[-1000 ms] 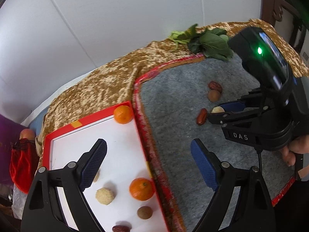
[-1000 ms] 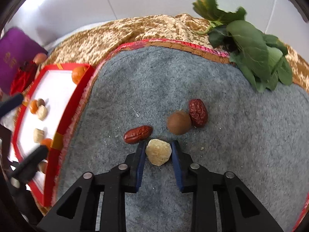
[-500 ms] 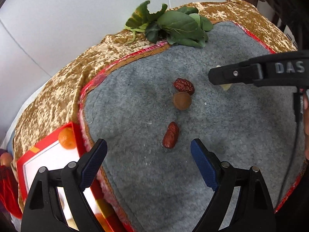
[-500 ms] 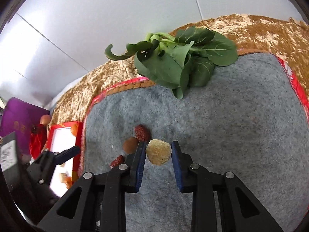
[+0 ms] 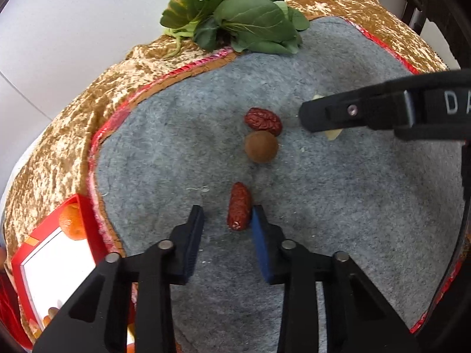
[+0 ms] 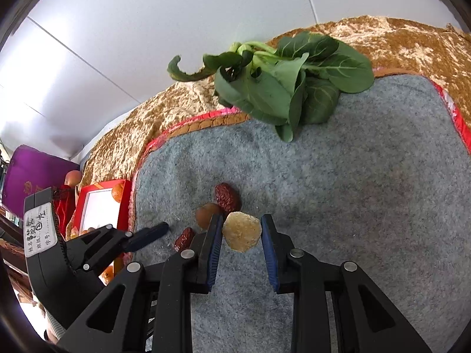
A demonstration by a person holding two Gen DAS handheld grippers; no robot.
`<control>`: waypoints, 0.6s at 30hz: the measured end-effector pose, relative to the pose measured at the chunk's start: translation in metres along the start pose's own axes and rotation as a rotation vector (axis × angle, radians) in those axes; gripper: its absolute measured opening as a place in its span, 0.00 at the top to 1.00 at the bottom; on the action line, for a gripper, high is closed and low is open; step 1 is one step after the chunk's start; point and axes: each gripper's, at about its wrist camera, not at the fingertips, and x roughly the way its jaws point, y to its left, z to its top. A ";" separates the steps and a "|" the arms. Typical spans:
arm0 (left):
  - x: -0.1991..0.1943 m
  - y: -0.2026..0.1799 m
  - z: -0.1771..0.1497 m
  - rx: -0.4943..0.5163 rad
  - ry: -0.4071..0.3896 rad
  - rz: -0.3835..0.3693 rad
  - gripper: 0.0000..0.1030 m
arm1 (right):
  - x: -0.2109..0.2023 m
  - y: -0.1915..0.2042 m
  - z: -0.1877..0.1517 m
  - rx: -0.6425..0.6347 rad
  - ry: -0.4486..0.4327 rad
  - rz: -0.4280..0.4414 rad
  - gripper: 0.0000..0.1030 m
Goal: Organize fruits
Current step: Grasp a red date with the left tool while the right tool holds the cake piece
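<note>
On the grey felt mat [image 5: 338, 206] lie a long red date [image 5: 239, 209], a round brown fruit [image 5: 261, 146] and a wrinkled red date [image 5: 263, 120]. My left gripper [image 5: 226, 220] is partly closed around the long date, which touches the right finger; a gap remains at the left finger. My right gripper [image 6: 241, 231] is shut on a pale yellow fruit piece [image 6: 242, 231], held above the mat beside the brown fruit [image 6: 206, 214] and wrinkled date [image 6: 226, 197]. The right gripper also shows in the left wrist view [image 5: 323, 114].
A red-rimmed white tray [image 5: 85, 223] at the left holds an orange [image 5: 71, 221] and other small fruits. Green leafy vegetables [image 5: 244, 26] lie at the mat's far edge on the gold cloth [image 5: 73, 123]. A purple cushion [image 6: 32, 176] sits far left.
My left gripper has swung from the tray to the mat, come down over the long red date and narrowed its fingers. My right gripper has lifted the yellow piece and shifted right.
</note>
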 end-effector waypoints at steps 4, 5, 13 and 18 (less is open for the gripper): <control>0.002 0.000 0.003 -0.021 -0.008 -0.021 0.81 | 0.003 0.003 -0.002 -0.005 0.006 -0.001 0.74; 0.002 0.000 0.003 -0.030 -0.009 -0.029 0.84 | 0.003 0.004 -0.003 -0.006 0.008 -0.001 0.74; 0.005 -0.001 0.007 -0.052 -0.008 -0.031 0.87 | 0.007 0.009 -0.004 -0.020 0.018 0.005 0.74; 0.003 0.001 0.006 -0.067 -0.013 -0.025 0.87 | 0.011 0.016 -0.005 -0.030 0.029 0.022 0.74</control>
